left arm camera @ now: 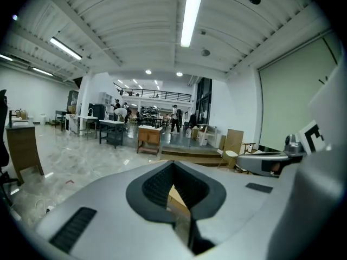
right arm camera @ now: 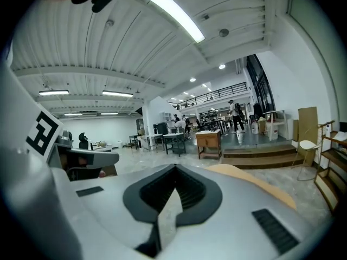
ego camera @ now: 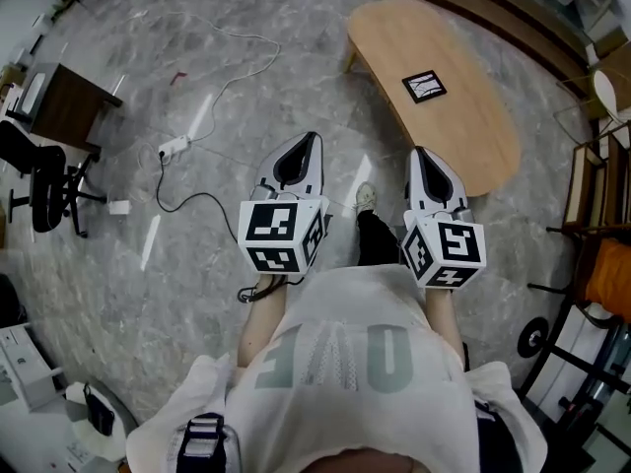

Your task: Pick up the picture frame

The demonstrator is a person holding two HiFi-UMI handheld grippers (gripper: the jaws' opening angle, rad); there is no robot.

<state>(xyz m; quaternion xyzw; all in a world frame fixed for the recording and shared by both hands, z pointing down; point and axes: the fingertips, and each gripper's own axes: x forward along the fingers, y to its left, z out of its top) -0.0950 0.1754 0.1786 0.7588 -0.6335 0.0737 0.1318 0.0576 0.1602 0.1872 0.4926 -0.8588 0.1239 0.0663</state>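
Observation:
The picture frame (ego camera: 424,86), small with a black border and white middle, lies flat on the oval wooden table (ego camera: 473,126) at the upper right of the head view. My left gripper (ego camera: 312,138) is held over the floor, left of the table and well short of the frame. Just off the table's near edge is my right gripper (ego camera: 418,152), also short of the frame. Both point forward, jaws shut with nothing in them. In the left gripper view the closed jaws (left arm camera: 173,164) fill the lower half. The right gripper view shows its closed jaws (right arm camera: 174,167) and the table's edge (right arm camera: 260,184).
A white power strip (ego camera: 174,147) with a black cable lies on the marble floor at the left. A dark wooden desk (ego camera: 69,101) and an office chair (ego camera: 44,180) stand further left. Wooden shelves (ego camera: 592,185) stand at the right, a long bench (ego camera: 493,8) behind the table.

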